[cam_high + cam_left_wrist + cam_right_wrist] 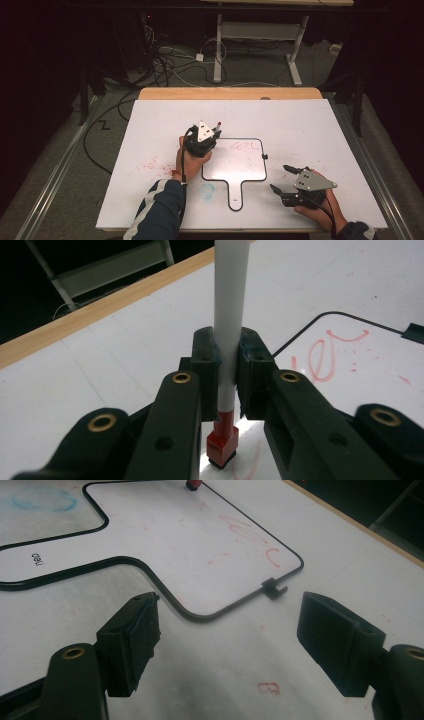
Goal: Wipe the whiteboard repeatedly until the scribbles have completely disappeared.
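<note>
My left gripper (227, 390) clamped on marker (230, 315), tip on whiteboard (240, 167), my right gripper (284, 179) wide open and empty at board's 4 o'clock

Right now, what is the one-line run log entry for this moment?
left claw: shut on marker | marker tip: at whiteboard | right claw: open, holds nothing | board: red scribbles

- The bench (300, 125) is bare and flat at the far side and at the right, with room to pass.
- The board (240, 167) lies flat in the middle, low; its clip (264, 157) sticks out at the right edge.
- The left claw (214, 134) with the marker (230, 315) stands over the board's left corner.
- The right claw (282, 179) is near the board's right side, jaws apart.
</note>
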